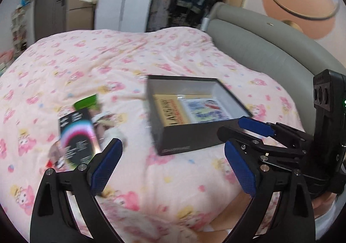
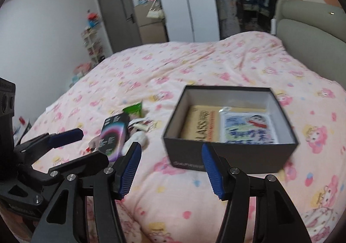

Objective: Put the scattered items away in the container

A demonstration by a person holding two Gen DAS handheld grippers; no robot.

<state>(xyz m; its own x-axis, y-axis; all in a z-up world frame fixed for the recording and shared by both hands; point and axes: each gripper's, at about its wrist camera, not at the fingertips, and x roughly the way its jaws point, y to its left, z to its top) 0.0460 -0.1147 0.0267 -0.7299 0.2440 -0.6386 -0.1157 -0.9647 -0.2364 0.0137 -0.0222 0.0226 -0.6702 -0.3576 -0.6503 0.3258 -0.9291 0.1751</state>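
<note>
A black box [image 2: 229, 156] sits open on a bed [image 2: 194, 65] covered in a pink cartoon-print quilt. Inside it lie a yellow packet [image 2: 200, 123] and, just beside it, a blue-and-white packet [image 2: 248, 128]. Left of the box, a dark carton [image 2: 112, 137], a green packet [image 2: 133, 110] and smaller blurred items lie scattered. The left gripper [image 1: 173, 163] and right gripper [image 2: 170, 167] hover before the box, both released and empty.

Pink cartoon-print bedspread [image 2: 194, 65], black box [image 2: 229, 154], yellow booklet [image 2: 199, 126], green packet [image 2: 134, 108]
</note>
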